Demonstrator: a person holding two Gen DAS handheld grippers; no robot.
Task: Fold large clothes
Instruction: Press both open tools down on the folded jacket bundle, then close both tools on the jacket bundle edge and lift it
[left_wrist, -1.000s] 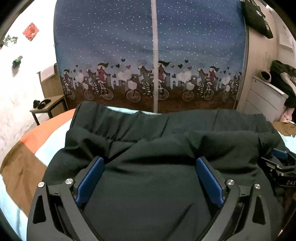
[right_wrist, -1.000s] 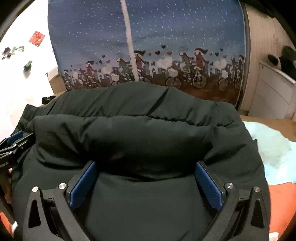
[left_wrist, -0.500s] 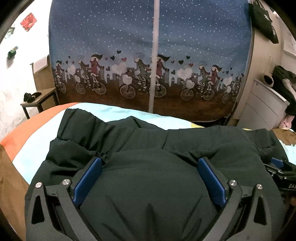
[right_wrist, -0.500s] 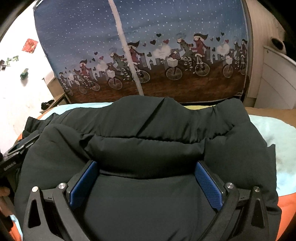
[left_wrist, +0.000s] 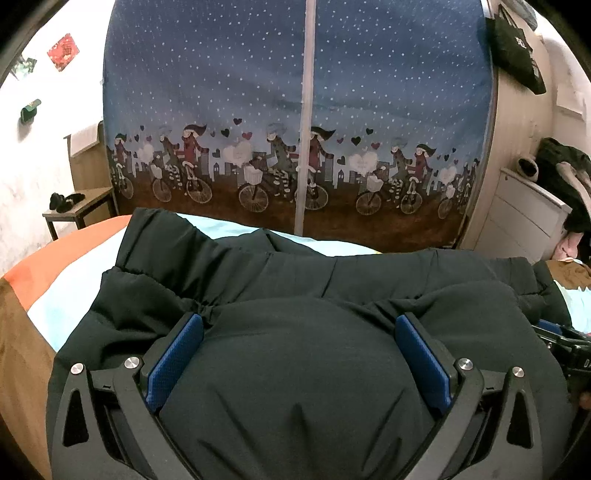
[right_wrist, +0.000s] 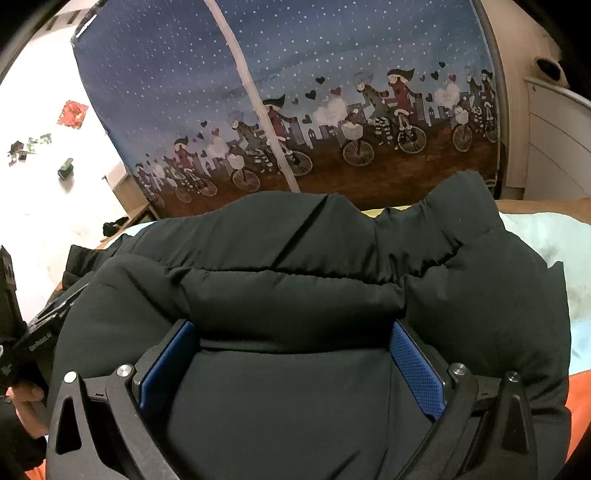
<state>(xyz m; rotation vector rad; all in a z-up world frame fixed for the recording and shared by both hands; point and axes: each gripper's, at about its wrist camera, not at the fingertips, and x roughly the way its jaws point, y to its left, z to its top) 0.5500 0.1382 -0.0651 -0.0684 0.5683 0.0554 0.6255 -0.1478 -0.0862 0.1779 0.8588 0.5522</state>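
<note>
One black puffy jacket (left_wrist: 295, 369) on one bed (left_wrist: 66, 295), two hand-held grippers, left (left_wrist: 299, 354) and right (right_wrist: 295, 354), one bicycle-print curtain (left_wrist: 295, 110), one small side table (left_wrist: 79, 210).

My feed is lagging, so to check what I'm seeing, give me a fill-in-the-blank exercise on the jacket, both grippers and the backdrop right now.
1. The puffy padded jacket is ____ in colour.
2. The left gripper and the right gripper each have their blue-padded jaws spread ____ with jacket fabric bulging between them.
3. The starry blue curtain behind the bed shows figures riding ____.
4. The striped blanket under the jacket has an ____ band beside a pale blue one.

Missing words: black; wide; bicycles; orange
</note>
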